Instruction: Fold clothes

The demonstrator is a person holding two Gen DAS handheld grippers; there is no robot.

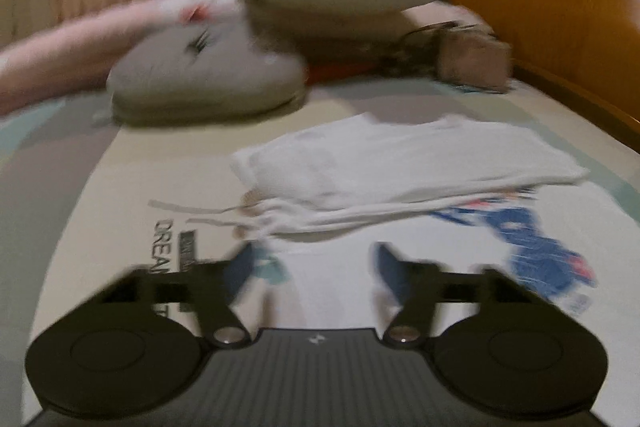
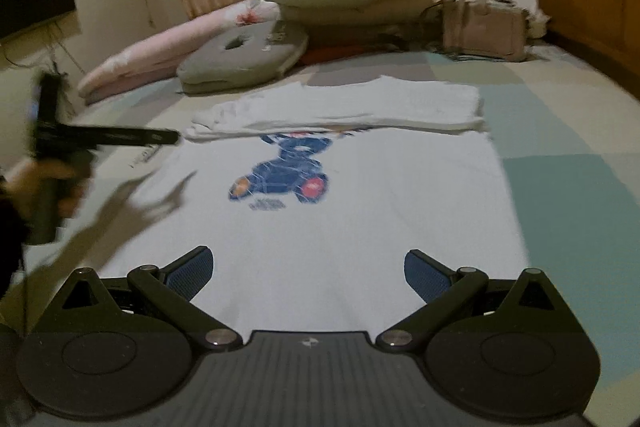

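Jaws of the left gripper (image 1: 316, 269) stand part-open over the white T-shirt (image 2: 340, 223), nothing between them; those of the right gripper (image 2: 308, 273) gape wide and empty. That shirt lies flat on the bed (image 2: 560, 131), bear print (image 2: 284, 173) up, its far end already folded toward the middle. The fold seems half done; next, each gripper likely needs a near hem corner.

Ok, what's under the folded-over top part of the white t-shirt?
The folded flap lies on the t-shirt itself, covering the top of the blue bear print. The collar and anything beneath stay hidden.
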